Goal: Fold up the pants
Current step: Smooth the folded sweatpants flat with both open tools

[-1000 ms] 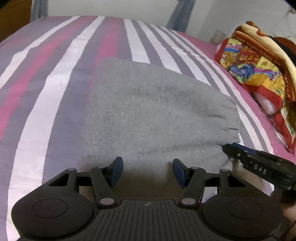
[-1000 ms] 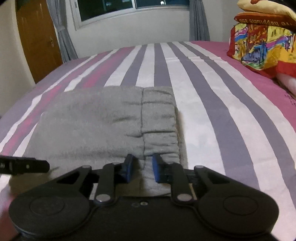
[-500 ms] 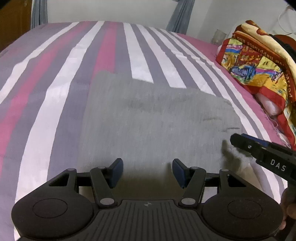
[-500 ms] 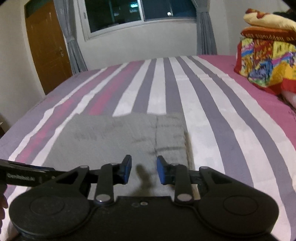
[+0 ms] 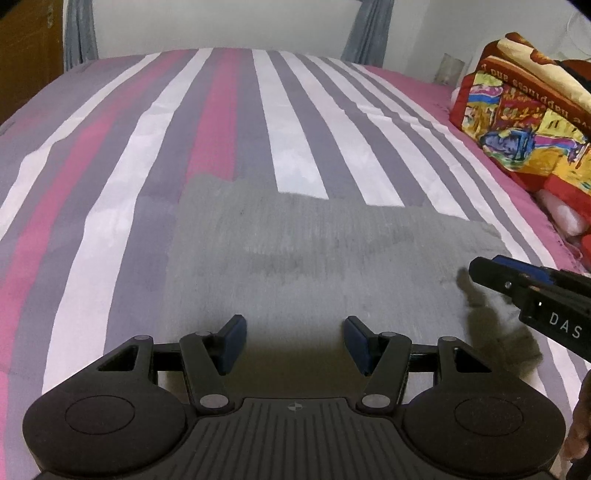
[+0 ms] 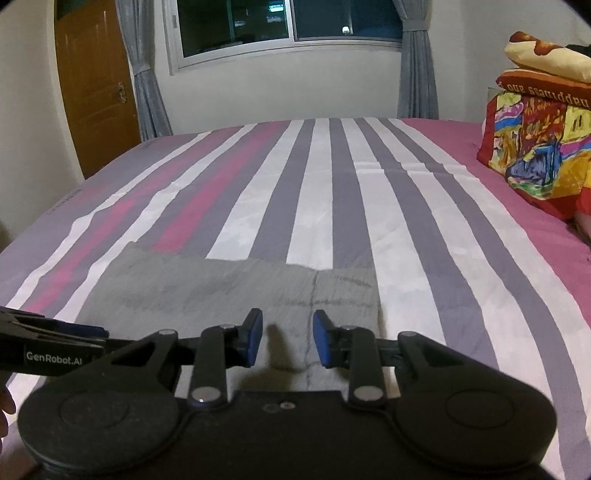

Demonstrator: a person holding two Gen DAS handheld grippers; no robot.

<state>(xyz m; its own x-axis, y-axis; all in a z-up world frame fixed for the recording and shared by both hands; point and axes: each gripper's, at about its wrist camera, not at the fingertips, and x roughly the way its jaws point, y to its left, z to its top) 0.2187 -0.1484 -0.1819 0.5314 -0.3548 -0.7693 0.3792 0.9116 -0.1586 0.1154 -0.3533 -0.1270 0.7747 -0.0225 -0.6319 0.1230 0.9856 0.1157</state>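
Grey pants (image 5: 314, 258) lie folded into a flat rectangle on the striped bed sheet (image 5: 295, 129), at the near edge of the bed. In the left wrist view the fold fills the centre, its far edge running from 10 o'clock to 3 o'clock; its left edge drops straight toward 7 o'clock. In the right wrist view the pants (image 6: 221, 291) sit at 7 to 6 o'clock, the gathered waistband strip (image 6: 343, 295) on their right side, right edge ending just past centre.

Open room: bare sheet from the far edge of the pants to the wall at 12 o'clock, also wide bare sheet to the left of the fold and a strip to its right. Colourful pillow stack (image 6: 535, 147) at 2 o'clock, well apart from the pants. Wooden door (image 6: 96, 92) at 10 o'clock, window (image 6: 288, 26) at 12, curtains either side.

Left gripper (image 5: 293, 343): fingers apart, wide gap, nothing between them, above the near part of the pants, no contact visible. Right gripper (image 6: 287, 341): blue pads (image 6: 253, 339) apart by a smaller gap, empty, above the waistband seam, not touching cloth. Each gripper shows in the other's view: the right one (image 5: 491, 275) at 3 o'clock, the left one (image 6: 103, 334) at 9 o'clock.
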